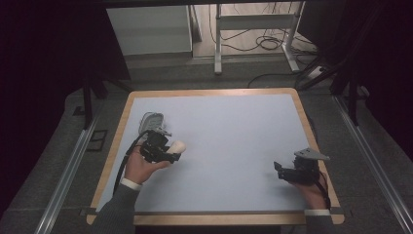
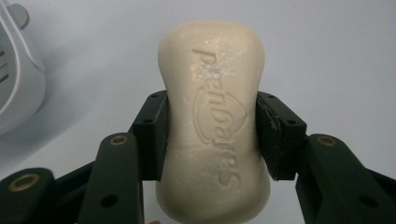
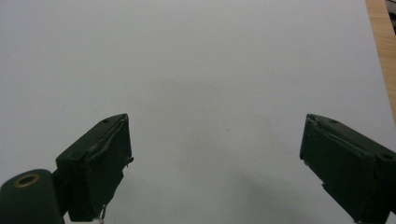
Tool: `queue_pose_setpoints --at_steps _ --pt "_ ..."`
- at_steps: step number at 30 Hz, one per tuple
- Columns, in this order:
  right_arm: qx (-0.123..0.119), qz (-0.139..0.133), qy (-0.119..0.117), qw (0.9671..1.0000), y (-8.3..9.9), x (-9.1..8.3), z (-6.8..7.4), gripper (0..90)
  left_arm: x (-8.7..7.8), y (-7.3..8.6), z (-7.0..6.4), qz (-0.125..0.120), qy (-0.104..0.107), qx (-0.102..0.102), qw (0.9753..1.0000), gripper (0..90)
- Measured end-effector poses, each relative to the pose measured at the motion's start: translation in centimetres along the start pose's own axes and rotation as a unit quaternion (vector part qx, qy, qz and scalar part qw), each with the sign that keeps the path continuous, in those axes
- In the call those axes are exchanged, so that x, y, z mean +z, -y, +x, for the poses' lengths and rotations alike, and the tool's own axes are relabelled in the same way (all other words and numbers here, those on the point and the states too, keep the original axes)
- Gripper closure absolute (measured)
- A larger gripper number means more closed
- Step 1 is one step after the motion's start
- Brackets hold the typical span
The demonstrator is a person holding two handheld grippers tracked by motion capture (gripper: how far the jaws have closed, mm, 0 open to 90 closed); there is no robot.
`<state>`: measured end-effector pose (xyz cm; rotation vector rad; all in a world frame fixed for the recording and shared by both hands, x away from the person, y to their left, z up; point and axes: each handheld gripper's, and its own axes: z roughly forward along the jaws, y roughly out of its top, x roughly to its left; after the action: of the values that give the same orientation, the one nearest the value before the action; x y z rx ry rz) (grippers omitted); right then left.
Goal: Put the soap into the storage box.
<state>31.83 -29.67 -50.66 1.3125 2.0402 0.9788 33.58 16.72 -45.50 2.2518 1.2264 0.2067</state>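
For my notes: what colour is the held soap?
Cream soap, clearest in the left gripper view.

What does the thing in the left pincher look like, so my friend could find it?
Start at the pale blue table with the wooden rim and look to its left side, where the left gripper has its jaws shut on a bar of soap. It is cream, rounded and stamped with raised letters, unlike the grey-white soap dish beside it.

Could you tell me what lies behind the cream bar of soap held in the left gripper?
Behind the cream embossed soap bar, clamped in the left gripper, lies the pale blue table surface; a white-grey plastic dish sits beside. The table directly behind the bar is hidden.
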Motion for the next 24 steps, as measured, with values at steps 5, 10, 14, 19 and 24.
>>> queue_pose_setpoints --at_steps 5,10,14,19,24 --pt "0.001 0.002 0.001 1.0000 0.0 0.0 0.0 8.6 -0.1 -0.3 0.3 -0.005 -0.004 -0.002 1.0000 49.3" --pt "0.001 0.001 0.001 1.0000 0.0 0.0 -0.1 8.6 -0.1 -0.7 0.6 -0.003 -0.006 -0.003 1.0000 49.3" --pt "0.003 0.001 0.001 1.0000 0.0 0.0 -0.1 8.6 -0.1 -0.8 0.9 -0.002 -0.008 -0.005 0.9999 49.3" --pt "0.003 0.002 0.001 1.0000 0.1 0.0 -0.2 8.6 -0.2 -1.1 1.2 0.001 -0.012 -0.005 0.9999 49.3" --pt "0.005 0.001 0.002 1.0000 0.1 0.0 -0.2 8.6 -0.3 -1.4 1.5 -0.002 -0.011 -0.008 0.9999 49.3"
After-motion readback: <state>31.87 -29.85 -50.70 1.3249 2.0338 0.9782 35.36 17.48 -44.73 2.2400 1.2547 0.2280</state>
